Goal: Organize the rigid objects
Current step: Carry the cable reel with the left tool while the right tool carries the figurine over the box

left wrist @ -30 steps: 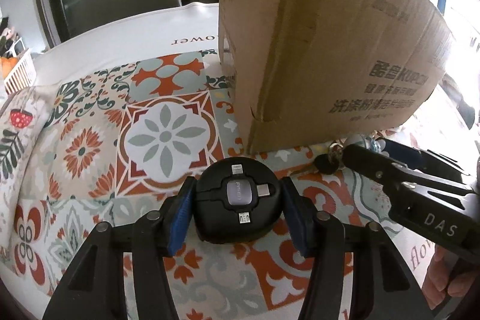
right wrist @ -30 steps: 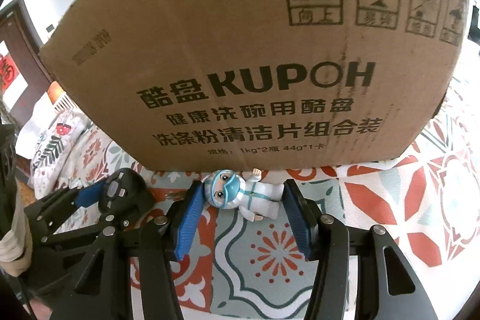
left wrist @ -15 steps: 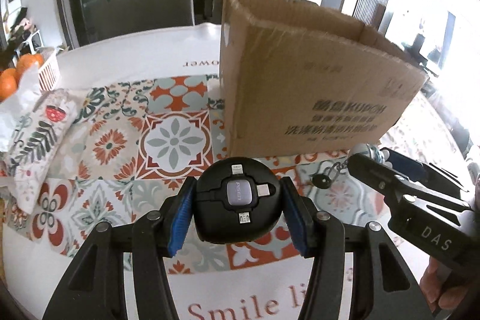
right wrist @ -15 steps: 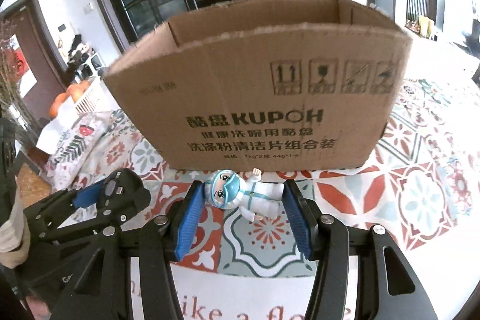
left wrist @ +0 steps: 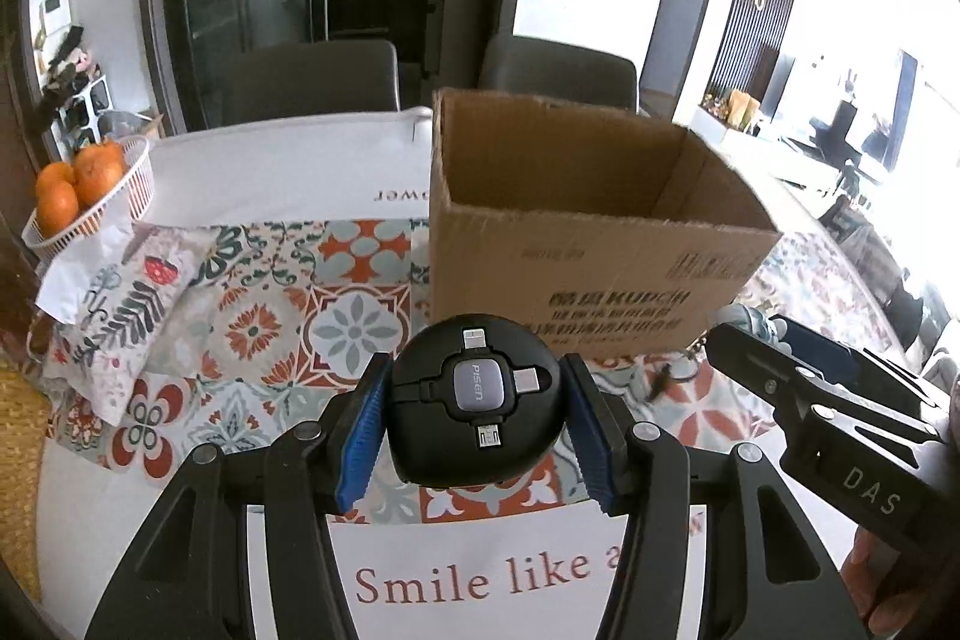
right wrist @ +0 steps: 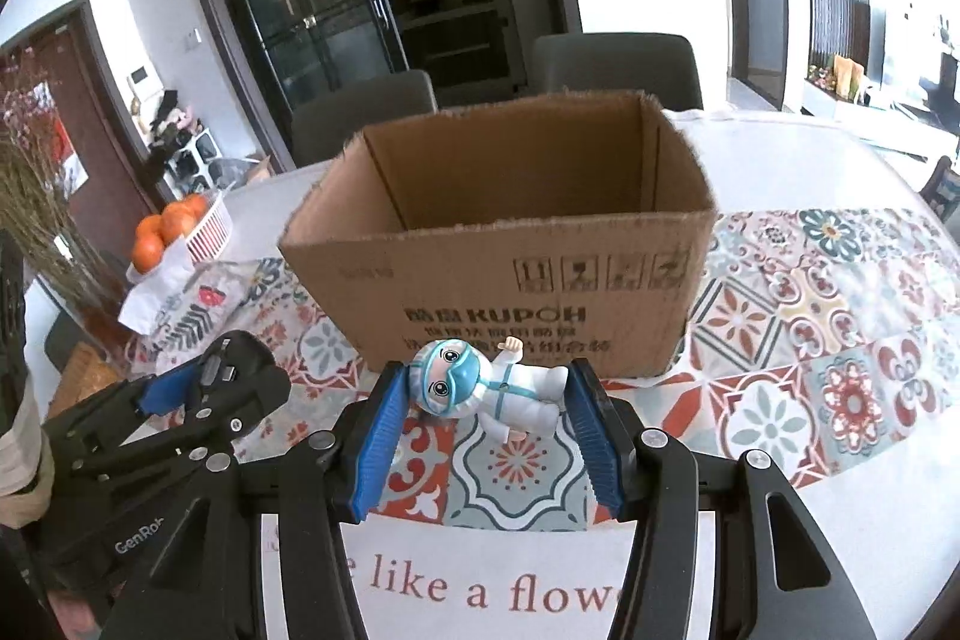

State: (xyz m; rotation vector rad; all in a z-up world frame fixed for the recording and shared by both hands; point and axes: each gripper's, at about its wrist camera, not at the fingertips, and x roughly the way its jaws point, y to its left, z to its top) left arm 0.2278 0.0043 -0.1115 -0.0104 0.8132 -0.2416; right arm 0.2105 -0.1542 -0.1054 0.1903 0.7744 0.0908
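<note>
Left wrist view: left gripper (left wrist: 474, 421) clamps the cable reel (left wrist: 477, 403); right gripper (right wrist: 489, 412) clamps the figurine (right wrist: 489, 388), both raised, presumably to clear the cardboard box (right wrist: 510, 280) rim.

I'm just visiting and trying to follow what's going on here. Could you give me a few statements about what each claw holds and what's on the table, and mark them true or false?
1. The left gripper holds a round black cable reel. True.
2. The right gripper is empty. False: it clamps a small toy figure in a white suit.
3. The cardboard box is open at the top. True.
4. The basket holds bananas. False: it holds oranges.
5. The figure already lies in the box. False: it is in front of the box, outside it.
</note>
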